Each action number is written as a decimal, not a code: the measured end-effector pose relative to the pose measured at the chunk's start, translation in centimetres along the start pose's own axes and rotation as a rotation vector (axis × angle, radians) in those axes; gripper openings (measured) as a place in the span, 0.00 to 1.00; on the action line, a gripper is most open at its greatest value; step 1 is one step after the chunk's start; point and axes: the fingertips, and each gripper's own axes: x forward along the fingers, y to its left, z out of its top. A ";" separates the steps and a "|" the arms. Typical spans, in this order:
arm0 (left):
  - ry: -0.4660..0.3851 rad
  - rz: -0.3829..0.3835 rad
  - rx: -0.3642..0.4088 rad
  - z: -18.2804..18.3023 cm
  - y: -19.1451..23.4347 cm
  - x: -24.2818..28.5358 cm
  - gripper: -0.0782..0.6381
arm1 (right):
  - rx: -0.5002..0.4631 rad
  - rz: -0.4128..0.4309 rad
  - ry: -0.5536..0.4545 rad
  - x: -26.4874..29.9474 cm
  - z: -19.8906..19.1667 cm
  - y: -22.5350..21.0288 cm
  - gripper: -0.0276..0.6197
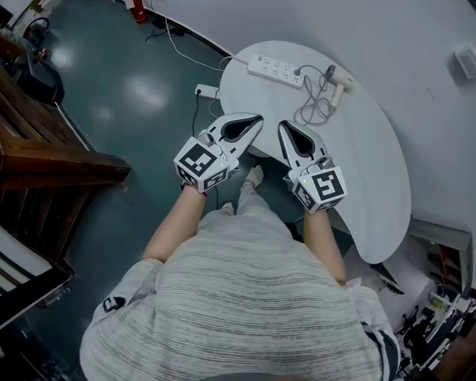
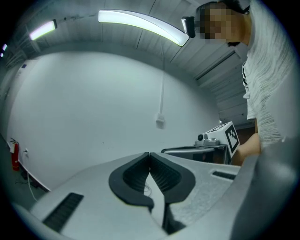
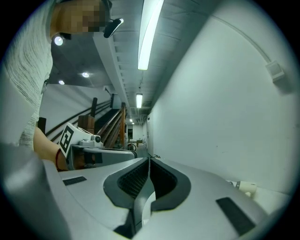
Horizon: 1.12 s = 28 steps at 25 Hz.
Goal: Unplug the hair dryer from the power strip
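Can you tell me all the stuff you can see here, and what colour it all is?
table: one, white, against the wall
power strip: one, white, far end of the table
hair dryer: one, white, right of the strip
cord: one, grey, looped on the table, running to the strip
fire extinguisher: one, red, floor by the wall
wooden steps: one set, brown, left side
left gripper: one, white and black, shut, empty, near the table's edge
right gripper: one, same colours, shut, empty, beside it
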 end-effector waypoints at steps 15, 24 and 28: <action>0.056 0.005 -0.033 -1.0 10.0 12.8 0.12 | 0.042 0.026 0.027 8.8 -0.9 -13.3 0.09; 0.100 -0.040 -0.005 -1.2 11.7 16.5 0.12 | 0.075 -0.006 0.032 10.0 -1.4 -16.6 0.09; 0.134 -0.104 0.030 -1.6 12.6 18.1 0.12 | 0.100 -0.052 0.055 10.3 -2.2 -18.0 0.09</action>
